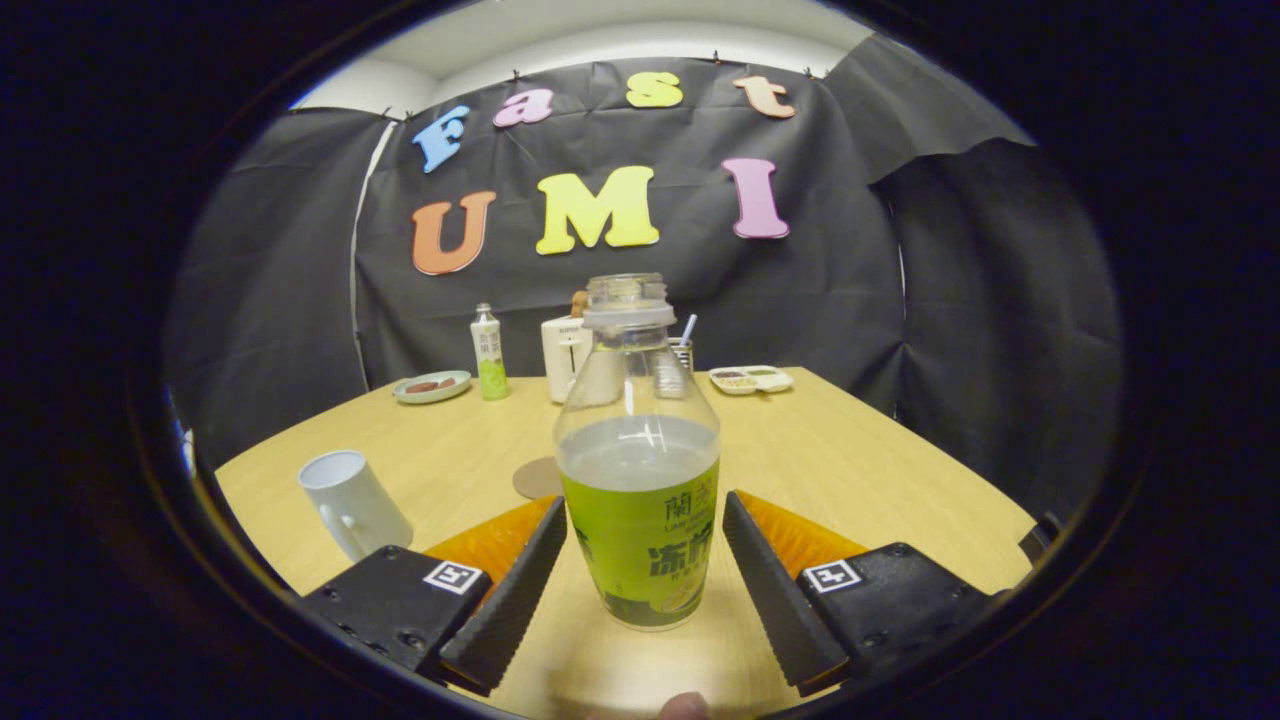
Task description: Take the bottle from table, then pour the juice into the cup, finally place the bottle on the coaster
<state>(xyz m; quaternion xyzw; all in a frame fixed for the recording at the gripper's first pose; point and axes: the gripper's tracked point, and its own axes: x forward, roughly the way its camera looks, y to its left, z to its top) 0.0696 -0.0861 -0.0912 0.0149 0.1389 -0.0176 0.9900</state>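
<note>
The uncapped clear bottle with a green label stands upright on the wooden table, about half full of pale juice. It sits between the two fingers of my gripper, which is open. The fingertips lie close to its sides at label height, and a thin gap shows at the right fingertip. A white cup stands to the left, just beyond the left finger. The round brown coaster lies flat behind the bottle, slightly left, partly hidden by it.
At the table's far edge stand a small green-labelled bottle, a white toaster-like box, a holder with a straw, a plate with food and a divided dish. A fingertip shows below the bottle.
</note>
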